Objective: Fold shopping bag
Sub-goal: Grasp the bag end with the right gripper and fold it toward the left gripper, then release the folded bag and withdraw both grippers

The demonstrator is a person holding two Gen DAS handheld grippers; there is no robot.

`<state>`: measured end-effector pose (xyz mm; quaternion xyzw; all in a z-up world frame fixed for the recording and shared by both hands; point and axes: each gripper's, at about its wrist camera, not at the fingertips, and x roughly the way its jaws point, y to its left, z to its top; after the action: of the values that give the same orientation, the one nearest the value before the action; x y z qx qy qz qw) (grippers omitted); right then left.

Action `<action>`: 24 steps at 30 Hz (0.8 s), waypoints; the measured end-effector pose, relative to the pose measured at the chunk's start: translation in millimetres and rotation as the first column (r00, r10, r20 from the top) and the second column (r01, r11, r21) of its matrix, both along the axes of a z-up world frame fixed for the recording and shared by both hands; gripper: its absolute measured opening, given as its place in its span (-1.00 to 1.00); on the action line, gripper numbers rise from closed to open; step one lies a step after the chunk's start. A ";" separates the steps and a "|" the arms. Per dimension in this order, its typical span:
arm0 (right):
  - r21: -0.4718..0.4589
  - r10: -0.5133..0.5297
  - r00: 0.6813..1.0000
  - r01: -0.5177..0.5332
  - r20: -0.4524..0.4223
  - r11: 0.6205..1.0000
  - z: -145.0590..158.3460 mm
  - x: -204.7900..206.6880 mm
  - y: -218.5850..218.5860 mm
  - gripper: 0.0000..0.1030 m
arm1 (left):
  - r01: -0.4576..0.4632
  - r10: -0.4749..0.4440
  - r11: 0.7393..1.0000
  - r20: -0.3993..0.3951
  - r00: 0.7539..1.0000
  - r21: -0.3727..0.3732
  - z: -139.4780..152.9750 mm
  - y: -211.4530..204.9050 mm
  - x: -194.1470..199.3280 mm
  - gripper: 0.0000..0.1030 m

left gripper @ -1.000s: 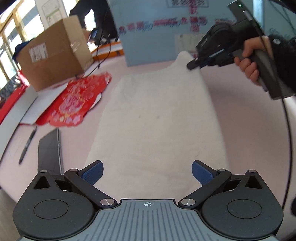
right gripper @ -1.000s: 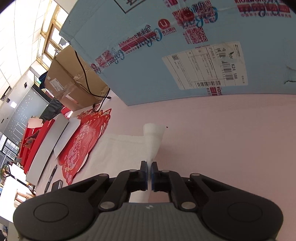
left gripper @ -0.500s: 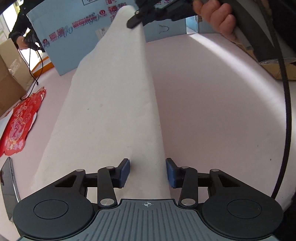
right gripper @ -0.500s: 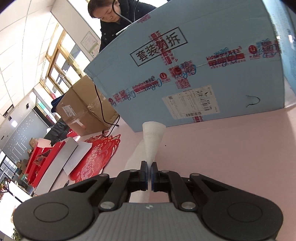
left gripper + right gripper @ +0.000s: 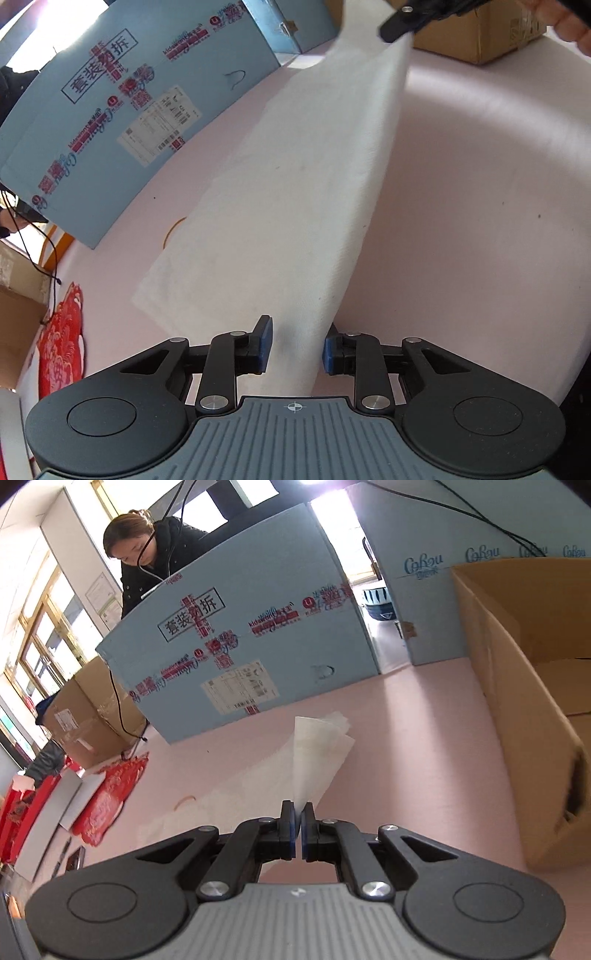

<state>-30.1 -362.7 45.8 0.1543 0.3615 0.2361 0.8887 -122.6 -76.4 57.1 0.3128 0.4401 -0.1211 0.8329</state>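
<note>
Ahead-left of the right gripper (image 5: 298,829), a blue carton (image 5: 236,653) printed "套装勿拆", "kidswant", with a barcode label; "Cobou" on another blue box (image 5: 436,602) behind. White fabric shopping bag (image 5: 295,184), faintly specked, stretched over the pink table (image 5: 480,221): far corner pinched by the right gripper, near end between the left gripper (image 5: 297,349) pads, just closing, gaps remaining.

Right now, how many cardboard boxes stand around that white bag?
4: a big blue box behind, another blue box beyond, an open brown box right, a brown box left. More may be hidden.
</note>
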 end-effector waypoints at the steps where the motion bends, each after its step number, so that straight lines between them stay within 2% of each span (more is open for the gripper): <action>1: -0.005 0.007 1.000 -0.008 -0.028 1.000 -4.5 -7.5 -3.8 -0.94 | 0.004 -0.004 1.000 -0.005 1.000 0.006 2.0 4.9 1.1 -0.49; 5: -0.044 0.092 0.990 -0.097 -0.105 0.994 -22.6 -31.7 -0.7 -0.94 | 0.004 -0.004 1.000 -0.021 1.000 0.013 1.4 17.1 2.4 -0.49; 8: -0.085 0.140 0.980 -0.153 -0.145 0.985 -30.5 -41.6 6.2 -0.76 | 0.006 -0.006 1.000 -0.021 1.000 -0.002 -2.7 22.9 0.4 -0.49; 9: -0.109 0.134 0.980 -0.151 -0.145 0.983 -29.7 -44.5 5.5 -0.67 | 0.003 -0.003 1.000 -0.017 1.000 -0.006 -2.9 23.4 0.1 -0.49; 11: -0.155 0.109 0.986 -0.128 -0.129 0.980 -27.3 -50.1 -0.2 -0.04 | -0.010 0.010 1.000 -0.009 1.000 -0.008 -2.8 24.8 -0.5 -0.39; 13: -0.190 0.058 0.991 -0.081 -0.123 0.978 -25.8 -55.1 -9.6 0.18 | -0.026 0.026 1.000 -0.002 1.000 -0.006 -1.9 26.1 -2.5 -0.14; 14: -0.198 0.030 0.992 -0.055 -0.123 0.979 -25.5 -57.0 -15.3 0.18 | -0.035 0.035 0.999 -0.004 0.999 -0.010 -1.1 28.0 -3.9 -0.06; 16: -0.195 -0.023 0.991 -0.004 -0.132 0.981 -25.8 -59.8 -27.0 0.18 | -0.059 0.058 0.997 -0.025 0.998 -0.042 0.9 35.8 -7.6 0.42; 17: -0.185 -0.041 0.990 0.015 -0.137 0.983 -26.0 -60.2 -31.0 0.18 | -0.073 0.070 0.995 -0.039 0.997 -0.072 1.7 40.5 -9.1 0.51; 19: -0.148 -0.062 0.987 0.040 -0.147 0.988 -26.2 -59.0 -35.1 0.19 | -0.111 0.100 0.976 -0.068 0.993 -0.186 8.0 54.6 -13.1 0.64; 21: -0.143 -0.080 0.986 0.059 -0.149 0.988 -27.3 -56.1 -32.8 0.19 | -0.157 0.139 0.943 -0.081 0.987 -0.292 15.2 68.2 -16.7 0.74; 22: -0.162 -0.088 0.985 0.064 -0.149 0.985 -29.2 -53.7 -29.3 0.19 | -0.181 0.161 0.928 -0.085 0.983 -0.327 16.4 73.8 -17.5 0.77; 24: -0.202 -0.100 0.984 0.069 -0.148 0.977 -34.3 -47.6 -21.9 0.17 | -0.223 0.204 0.910 -0.091 0.975 -0.350 12.2 80.4 -16.1 0.77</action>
<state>-77.7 -384.6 11.5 0.0997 0.4452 0.1483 0.8774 -138.7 4.0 69.3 0.1028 0.4640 -0.1155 0.8722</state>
